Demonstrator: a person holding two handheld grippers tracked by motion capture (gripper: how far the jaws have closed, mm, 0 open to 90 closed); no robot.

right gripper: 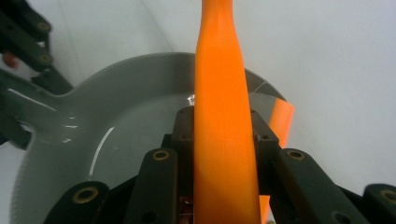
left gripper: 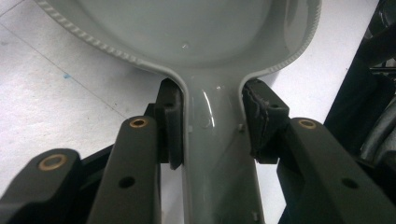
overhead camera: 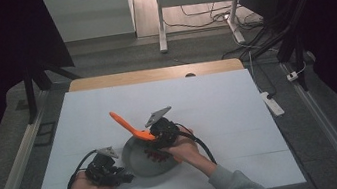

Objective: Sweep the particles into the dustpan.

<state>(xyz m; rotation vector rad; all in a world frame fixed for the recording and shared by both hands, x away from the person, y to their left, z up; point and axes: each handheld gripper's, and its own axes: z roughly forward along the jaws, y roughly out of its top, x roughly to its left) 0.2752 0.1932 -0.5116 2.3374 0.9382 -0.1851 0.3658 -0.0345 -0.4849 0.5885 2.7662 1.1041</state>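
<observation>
The grey pan (overhead camera: 148,159) sat near the 6 o'clock edge of the white table (overhead camera: 219,107), with open surface from 9 through 12 to 3 o'clock. The left gripper (overhead camera: 123,178), at the pan's 8 o'clock, pinched the pan handle (left gripper: 217,154) between its pads. The right gripper (overhead camera: 157,151), over the pan's 1 o'clock side, was clamped on an orange spatula (right gripper: 224,140) whose free end pointed toward 11 o'clock. Beyond the table lay dark floor, cables (overhead camera: 205,15) and a power strip (overhead camera: 273,103).

I work in a lab: dark frame legs (overhead camera: 33,87), loose floor cables (overhead camera: 205,15), a power strip (overhead camera: 272,103) beside my white table (overhead camera: 217,97).
</observation>
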